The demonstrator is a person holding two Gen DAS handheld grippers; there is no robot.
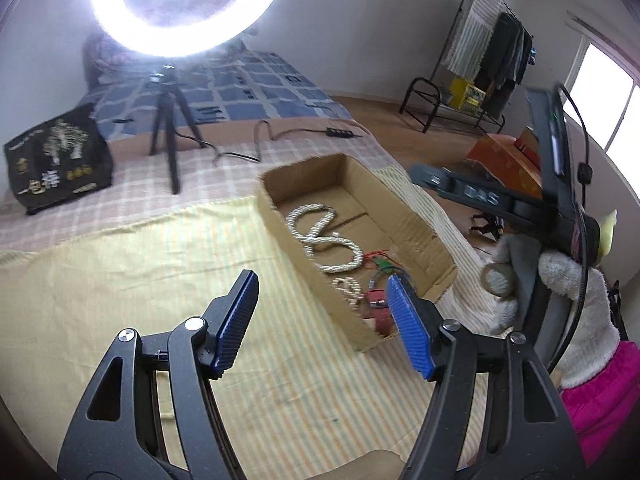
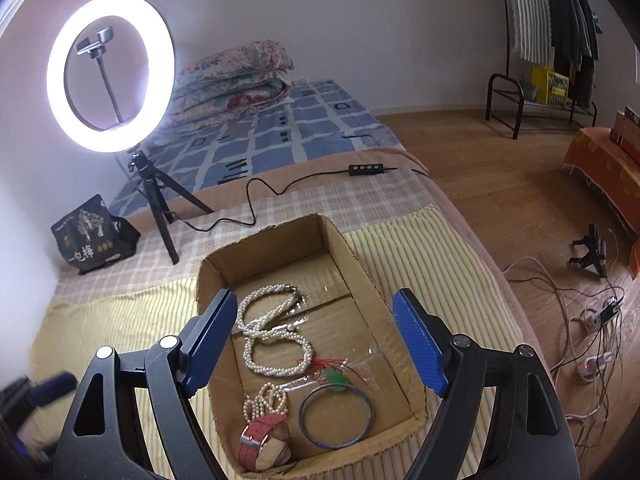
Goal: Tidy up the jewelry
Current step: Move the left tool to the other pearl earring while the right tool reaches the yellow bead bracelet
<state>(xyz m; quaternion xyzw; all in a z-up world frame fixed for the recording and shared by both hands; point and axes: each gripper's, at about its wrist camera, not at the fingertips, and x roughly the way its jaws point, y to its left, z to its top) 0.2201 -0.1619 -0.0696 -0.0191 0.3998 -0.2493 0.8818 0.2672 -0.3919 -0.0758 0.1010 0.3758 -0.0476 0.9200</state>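
Observation:
An open cardboard box (image 1: 280, 216) (image 2: 360, 264) lies on a yellow striped cloth (image 1: 120, 280) on the bed. Inside it are a long pearl necklace (image 1: 320, 236) (image 2: 272, 332), a small pearl bracelet (image 2: 266, 398), a red-strapped watch (image 2: 262, 436) (image 1: 378, 308), a blue-grey bangle (image 2: 335, 416) and a green pendant on red cord (image 2: 336, 378). My left gripper (image 1: 322, 278) hangs open beside the box's near left wall, nothing between its fingers. My right gripper (image 2: 315, 294) is open above the box, over the jewelry and apart from it.
A lit ring light on a tripod (image 1: 188, 0) (image 2: 110, 68) stands behind the box, its cable and controller (image 2: 366, 169) trailing across the bed. A black bag (image 1: 60, 160) sits far left. A fuzzy white sleeve (image 1: 572, 300) is at the right. Cables (image 2: 592, 320) litter the floor.

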